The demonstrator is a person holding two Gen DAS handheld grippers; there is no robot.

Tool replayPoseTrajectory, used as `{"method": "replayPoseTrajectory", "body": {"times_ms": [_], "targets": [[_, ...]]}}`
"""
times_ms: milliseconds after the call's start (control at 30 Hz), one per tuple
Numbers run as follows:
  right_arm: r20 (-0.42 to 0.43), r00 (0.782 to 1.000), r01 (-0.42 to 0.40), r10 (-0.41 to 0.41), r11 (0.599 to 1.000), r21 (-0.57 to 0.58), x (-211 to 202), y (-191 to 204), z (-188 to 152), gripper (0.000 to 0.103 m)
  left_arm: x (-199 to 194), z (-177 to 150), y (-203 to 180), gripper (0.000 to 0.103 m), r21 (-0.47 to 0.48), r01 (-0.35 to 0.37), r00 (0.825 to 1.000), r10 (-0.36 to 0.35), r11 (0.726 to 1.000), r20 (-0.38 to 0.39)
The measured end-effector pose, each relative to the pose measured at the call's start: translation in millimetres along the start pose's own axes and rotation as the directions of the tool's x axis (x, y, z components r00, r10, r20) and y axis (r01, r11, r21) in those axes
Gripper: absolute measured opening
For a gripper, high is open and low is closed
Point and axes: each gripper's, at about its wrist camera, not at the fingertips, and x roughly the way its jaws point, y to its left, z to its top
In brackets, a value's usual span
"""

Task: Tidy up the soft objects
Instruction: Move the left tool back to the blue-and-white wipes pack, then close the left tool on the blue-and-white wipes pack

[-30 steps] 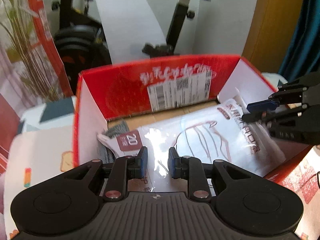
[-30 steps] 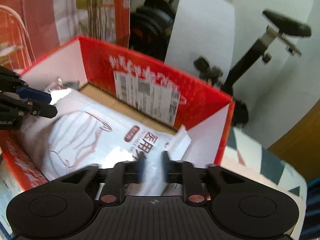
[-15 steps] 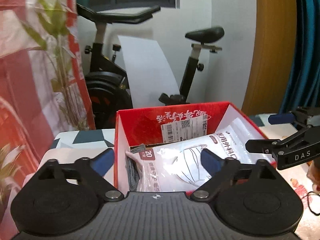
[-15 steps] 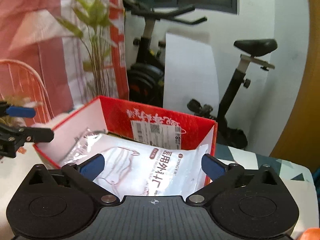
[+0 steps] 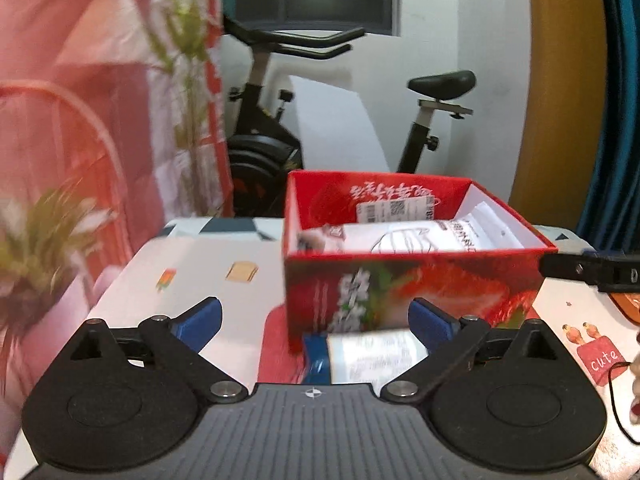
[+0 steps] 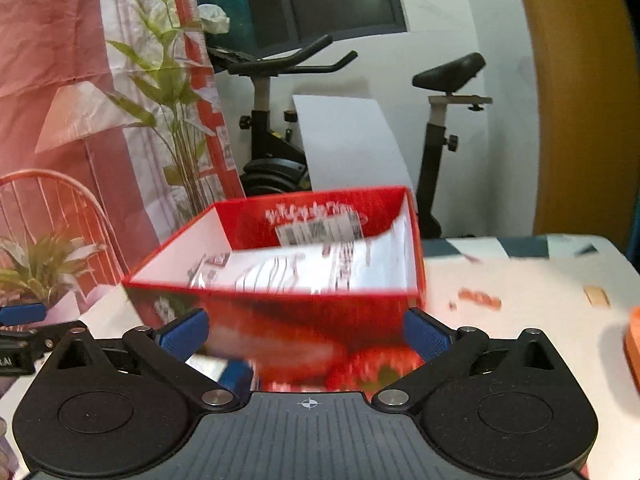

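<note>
A red cardboard box with strawberry print stands on the table; it also shows in the right wrist view. A white plastic pack of face masks lies inside it, also seen in the right wrist view, with a grey folded item at its left end. My left gripper is open and empty, in front of the box. My right gripper is open and empty, also in front of the box. A blue-and-white wrapped pack lies on the table before the box.
The table has a white cloth with small prints. An exercise bike and a white board stand behind it. A plant and a red chair are at the left. An orange object sits at the right edge.
Both grippers opened, letting go of the mask pack, which now lies in the box. Both have pulled back and lowered to the near side of the box.
</note>
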Motion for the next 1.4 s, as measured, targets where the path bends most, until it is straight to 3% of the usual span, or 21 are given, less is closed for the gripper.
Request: {"method": "replayPoseTrajectory", "body": {"times_ms": [133, 267, 500, 633, 867, 1100, 1400], "targets": [[-0.008, 0.999, 0.052, -0.052, 0.999, -0.013, -15, 7, -36, 0.103, -13, -21, 7, 0.101, -0.032, -0.026, 0.999, 0.026, 0.999, -0.03], [-0.03, 0.998, 0.048, -0.048, 0.999, 0.001, -25, 13, -64, 0.103, -20, -33, 11, 0.1, -0.061, -0.041, 0.996, 0.036, 0.997, -0.077], [-0.096, 0.994, 0.034, -0.047, 0.991, -0.133, -27, 36, -93, 0.103, -24, -56, 12, 0.1, -0.096, -0.061, 0.99, 0.048, 0.993, -0.134], [-0.12, 0.992, 0.014, -0.029, 0.992, -0.125, -22, 36, -95, 0.103, -15, -67, 13, 0.1, -0.132, -0.076, 0.982, 0.051, 0.988, -0.181], [-0.082, 0.996, 0.018, -0.026, 0.996, -0.092, -22, 26, -100, 0.1, -9, -75, 25, 0.1, -0.21, -0.067, 0.976, 0.02, 0.975, -0.216], [-0.122, 0.992, -0.024, 0.012, 0.995, -0.092, -3, 28, -107, 0.089, 4, -56, 31, 0.099, -0.155, -0.054, 0.981, 0.023, 0.987, -0.193], [-0.099, 0.992, -0.09, 0.077, 0.986, -0.14, 29, 34, -79, 0.084, 38, -24, 26, 0.088, -0.113, 0.008, 0.987, -0.026, 0.994, -0.156]]}}
